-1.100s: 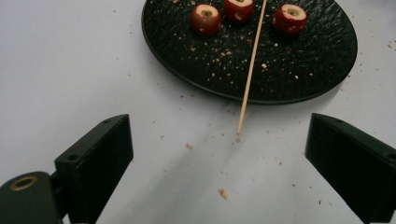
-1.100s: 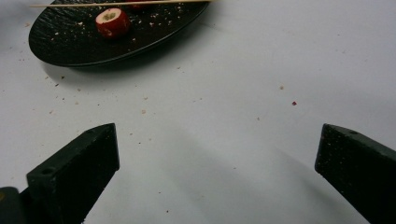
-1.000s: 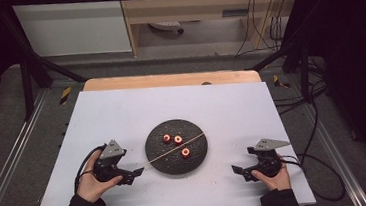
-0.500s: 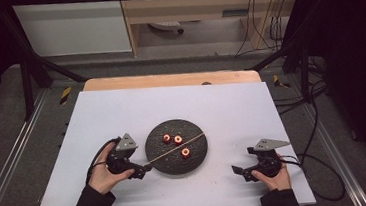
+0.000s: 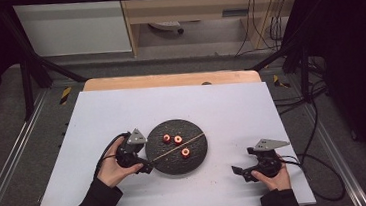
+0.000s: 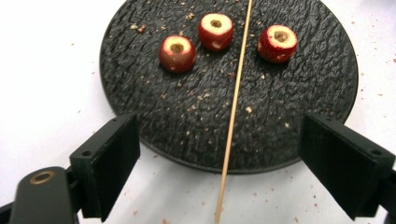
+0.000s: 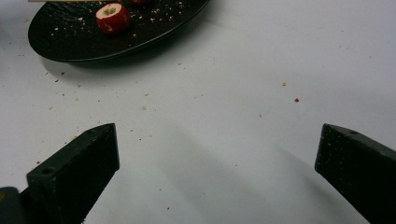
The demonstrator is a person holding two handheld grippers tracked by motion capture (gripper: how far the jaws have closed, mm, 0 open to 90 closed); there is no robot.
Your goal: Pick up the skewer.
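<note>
A black round plate (image 5: 195, 154) lies at the middle of the white table. Three red cored fruit pieces (image 5: 167, 138) (image 5: 177, 139) (image 5: 186, 152) rest on it, and a thin wooden skewer (image 5: 177, 147) lies across it. My left gripper (image 5: 146, 161) is at the plate's left rim, open. In the left gripper view its jaws (image 6: 226, 158) have just been closing a little; the skewer (image 6: 233, 107) has its near end between them, untouched, with the fruit pieces (image 6: 177, 52) (image 6: 215, 31) (image 6: 277, 43) beyond. My right gripper (image 5: 242, 161) (image 7: 217, 172) rests open on the table right of the plate (image 7: 70, 42).
Crumbs are scattered over the plate (image 6: 187, 116) and the white table (image 5: 121, 113). A wooden strip (image 5: 169, 79) runs along the table's far edge. Cables (image 5: 318, 121) hang off the right side, and metal rails flank the table.
My left hand has carried its gripper rightward from the bare table up to the plate's left rim, at the skewer's end. The right gripper has stayed put.
</note>
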